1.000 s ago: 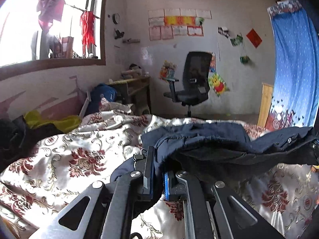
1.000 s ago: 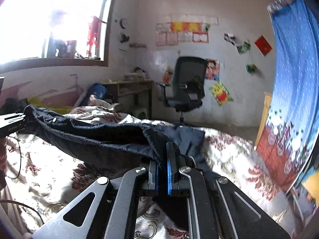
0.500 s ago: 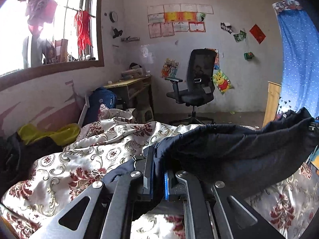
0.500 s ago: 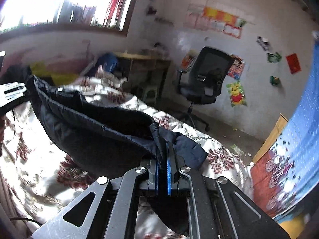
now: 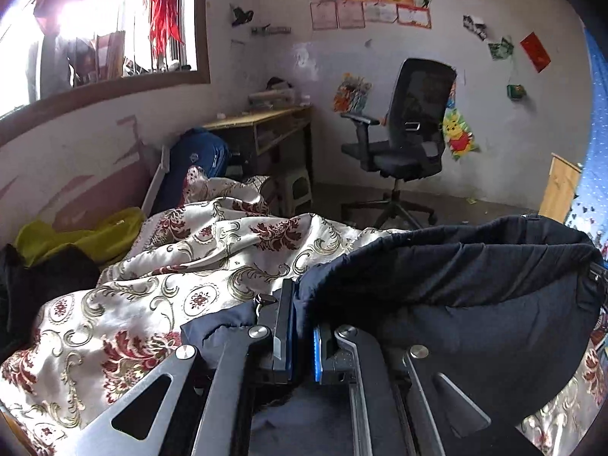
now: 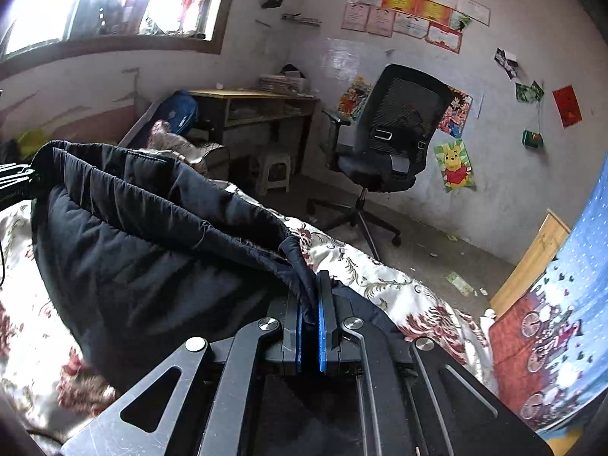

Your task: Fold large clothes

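The dark navy padded jacket [image 5: 456, 288] hangs stretched between the two tongs above the bed [image 5: 152, 304], sagging in a deep pouch between them, its quilted seams showing in the right wrist view [image 6: 152, 250]. The left tongs [image 5: 303, 326] angle downward and are pressed together, pinching one edge of the jacket between their blue pads; a loose flap of the same cloth lies just to their left on the bed. The right tongs [image 6: 311, 311] also tilt downward, clamped on another gathered edge of the jacket, with cloth hanging below them. The far end of the jacket in each view runs to the other tongs at the frame's edge.

Beneath the jacket, the bed carries a cream cover with red flowers and gold scrolls. Beyond the bed stand a black office chair [image 5: 402, 140] and, left of it, a wooden tabletop [image 5: 262, 117]. Paper sheets [image 5: 372, 0] hang on the wall above the chair; their writing is too small to read.
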`<state>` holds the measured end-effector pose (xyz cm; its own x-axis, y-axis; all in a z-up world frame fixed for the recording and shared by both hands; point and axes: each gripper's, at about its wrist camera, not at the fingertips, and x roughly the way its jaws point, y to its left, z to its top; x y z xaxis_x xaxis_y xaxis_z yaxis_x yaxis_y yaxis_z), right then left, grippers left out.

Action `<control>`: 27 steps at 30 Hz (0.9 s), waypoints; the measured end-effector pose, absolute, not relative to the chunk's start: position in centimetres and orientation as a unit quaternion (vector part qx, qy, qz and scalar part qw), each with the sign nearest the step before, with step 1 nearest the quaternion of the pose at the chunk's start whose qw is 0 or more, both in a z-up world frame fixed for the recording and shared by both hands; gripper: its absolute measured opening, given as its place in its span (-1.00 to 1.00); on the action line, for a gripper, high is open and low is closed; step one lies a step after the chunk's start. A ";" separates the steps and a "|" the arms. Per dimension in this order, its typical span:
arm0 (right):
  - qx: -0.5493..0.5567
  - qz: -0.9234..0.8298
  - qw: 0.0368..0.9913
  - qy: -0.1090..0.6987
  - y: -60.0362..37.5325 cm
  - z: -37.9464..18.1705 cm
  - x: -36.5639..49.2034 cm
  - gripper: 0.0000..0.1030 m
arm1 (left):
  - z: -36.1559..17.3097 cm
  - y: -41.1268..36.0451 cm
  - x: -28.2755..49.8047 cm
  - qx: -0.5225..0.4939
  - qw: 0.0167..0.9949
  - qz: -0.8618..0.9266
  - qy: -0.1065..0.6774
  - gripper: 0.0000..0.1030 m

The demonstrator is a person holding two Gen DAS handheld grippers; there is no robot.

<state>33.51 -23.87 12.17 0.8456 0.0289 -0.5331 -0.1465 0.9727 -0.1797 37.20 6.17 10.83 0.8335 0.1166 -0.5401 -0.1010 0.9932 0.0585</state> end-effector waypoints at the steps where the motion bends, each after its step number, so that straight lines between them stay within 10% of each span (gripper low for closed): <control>1: -0.106 0.046 0.955 0.273 -23.8 11.6 34.3 -0.90 | 10.5 6.1 38.0 0.012 0.956 0.058 0.287 -0.87; 27: -0.057 0.075 0.955 0.280 -25.7 -0.5 46.8 -0.67 | 0.9 6.4 51.7 0.030 0.925 0.039 0.378 -0.79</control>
<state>46.78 -25.74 -0.47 0.8320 0.1110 -0.5435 -0.1750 0.9823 -0.0672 51.74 6.44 0.90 0.7114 0.0943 -0.6965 -0.0486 0.9952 0.0851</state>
